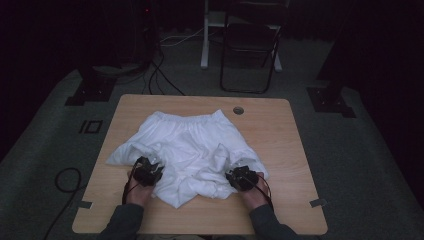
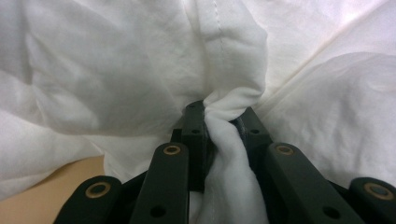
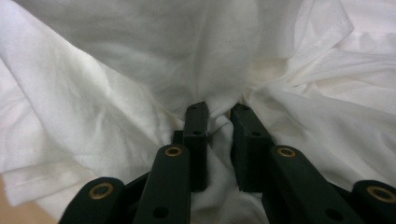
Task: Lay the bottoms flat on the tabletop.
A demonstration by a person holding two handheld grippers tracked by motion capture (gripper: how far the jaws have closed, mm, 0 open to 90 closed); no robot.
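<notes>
A crumpled white garment [image 1: 187,145] with a gathered waistband at its far edge lies on the wooden table [image 1: 280,135]. My left gripper [image 1: 149,171] sits at the garment's near left part, and in the left gripper view its jaws pinch a bunched fold of the white cloth [image 2: 224,121]. My right gripper [image 1: 242,178] rests at the near right part of the garment. There, too, a twisted fold of white cloth [image 3: 219,119] is clamped between the jaws. A hand holds each gripper from the near edge.
A round cable hole [image 1: 238,110] is in the table's far right area. Behind the table stand a dark folding chair [image 1: 250,45] and a white post [image 1: 205,35]. Cables [image 1: 160,75] run over the dim floor. Black stand bases [image 1: 90,90] flank the table.
</notes>
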